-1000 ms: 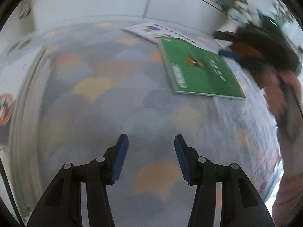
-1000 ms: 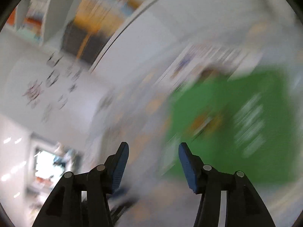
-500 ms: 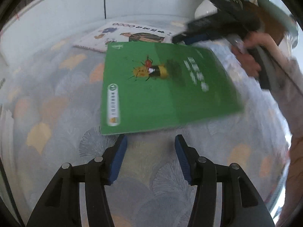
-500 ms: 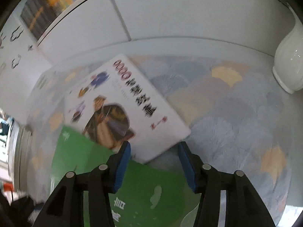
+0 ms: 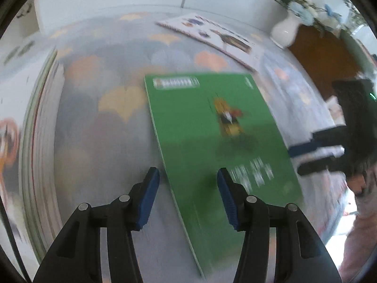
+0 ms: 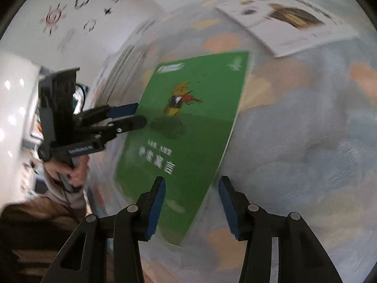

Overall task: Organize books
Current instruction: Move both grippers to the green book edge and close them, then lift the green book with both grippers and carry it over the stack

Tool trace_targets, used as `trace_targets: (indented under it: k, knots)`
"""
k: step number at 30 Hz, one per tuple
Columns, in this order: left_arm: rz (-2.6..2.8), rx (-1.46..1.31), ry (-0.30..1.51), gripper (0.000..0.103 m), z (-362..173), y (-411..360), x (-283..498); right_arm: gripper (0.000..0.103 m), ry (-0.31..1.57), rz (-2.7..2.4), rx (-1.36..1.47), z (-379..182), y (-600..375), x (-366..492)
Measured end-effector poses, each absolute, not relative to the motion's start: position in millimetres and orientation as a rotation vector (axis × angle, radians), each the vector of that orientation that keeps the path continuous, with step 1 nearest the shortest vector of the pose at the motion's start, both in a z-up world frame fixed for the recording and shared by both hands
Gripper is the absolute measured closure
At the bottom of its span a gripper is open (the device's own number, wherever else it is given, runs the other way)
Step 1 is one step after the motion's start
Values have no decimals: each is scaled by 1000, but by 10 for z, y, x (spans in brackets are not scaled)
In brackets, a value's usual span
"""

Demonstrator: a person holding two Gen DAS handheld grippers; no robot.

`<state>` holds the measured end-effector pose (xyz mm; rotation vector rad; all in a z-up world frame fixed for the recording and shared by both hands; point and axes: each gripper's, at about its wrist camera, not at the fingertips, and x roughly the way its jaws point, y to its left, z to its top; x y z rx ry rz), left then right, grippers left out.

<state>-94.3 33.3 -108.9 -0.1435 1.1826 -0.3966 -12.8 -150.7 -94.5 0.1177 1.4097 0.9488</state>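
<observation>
A green book (image 5: 212,136) lies flat on the patterned tablecloth (image 5: 106,122). My left gripper (image 5: 188,184) hovers over its left edge, which runs between the blue pads without touching them; the jaws stand apart and are closing slightly. In the right wrist view the left gripper (image 6: 139,115) reaches in at the side of the green book (image 6: 188,129). My right gripper (image 6: 192,188) is open above the book's near right edge, with nothing pressed between its fingers. The right gripper (image 5: 306,158) also shows beside the book's right edge. A white picture book (image 6: 287,21) lies further back.
A stack of books (image 5: 40,141) stands along the left side. A white vase (image 5: 284,30) with flowers sits at the back right, near the white picture book (image 5: 212,35). A white wall panel closes the back. A person's hand (image 6: 70,172) holds the left gripper.
Both views have swung. The left gripper now sits over the green book's left edge. The right gripper has come off the white book and down to the green book's right edge.
</observation>
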Motion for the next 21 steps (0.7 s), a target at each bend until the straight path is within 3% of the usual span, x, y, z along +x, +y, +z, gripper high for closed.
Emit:
trace_targets:
  k: [2,4,12,15,16,21]
  knots:
    - [-472,-215,1206,57,-1111,404,-1041,55,1480,1007,193,-1051,-1541,-154]
    - [-482,-227,1203,66,-1138,466,-1070,56,1457,1036,194,-1099,-1548,-167]
    - [-511,-285,1213,67,-1152,566,-1010,62,1471,1059,350,-1158,-1837,75]
    - [-514,-335,1225,69,-1167,628,-945,75,1455,1056,337,-1169,-1781,53]
    - [-509,-334,1224,69,-1165,624,-927,87,1452,1049,328,-1173,-1769,24]
    - [-493,-393,1195,70,-1183,649,-814,97,1453,1101,457,-1342,-1955,109]
